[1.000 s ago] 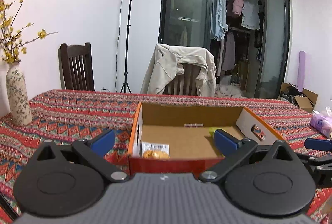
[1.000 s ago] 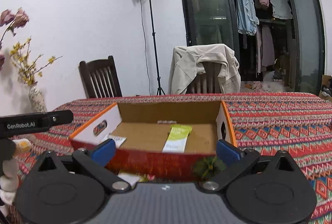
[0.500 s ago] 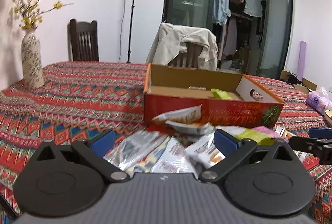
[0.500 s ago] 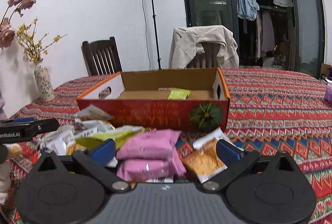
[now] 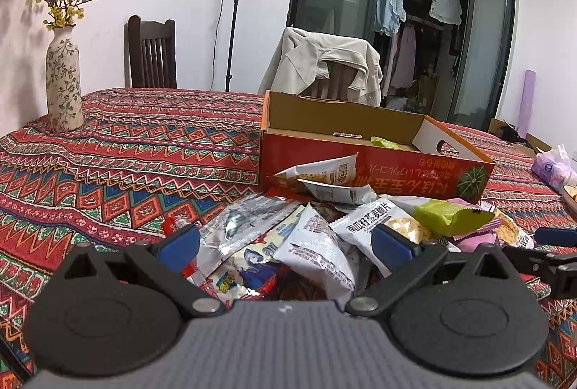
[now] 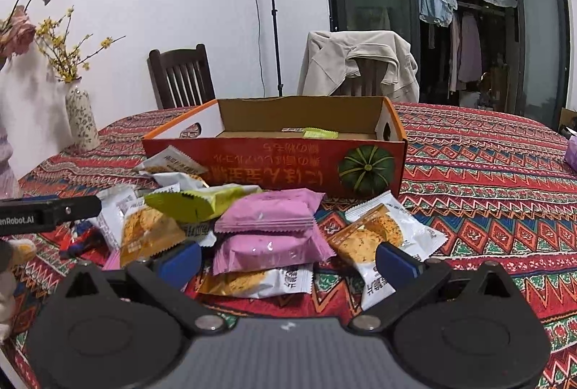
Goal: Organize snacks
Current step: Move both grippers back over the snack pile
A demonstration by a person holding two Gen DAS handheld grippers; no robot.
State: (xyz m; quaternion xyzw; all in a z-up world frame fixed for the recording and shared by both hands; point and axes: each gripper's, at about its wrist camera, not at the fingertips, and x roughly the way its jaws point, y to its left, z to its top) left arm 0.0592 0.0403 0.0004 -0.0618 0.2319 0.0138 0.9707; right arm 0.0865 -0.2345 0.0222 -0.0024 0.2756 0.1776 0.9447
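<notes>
Tongs dropped to packets; box holds green packet.

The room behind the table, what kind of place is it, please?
Most likely a room in a home: a table under a patterned cloth, a jacket hung over a chair, and a closet with clothes hanging behind glass doors.

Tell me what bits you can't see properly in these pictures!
- Box floor: both views, near wall hides it; only a green packet peeks out.
- Bottom snacks of the pile: covered by upper packets and the left hand-held gripper.
- Packet under the right hand-held gripper: partly hidden by a finger.
</notes>
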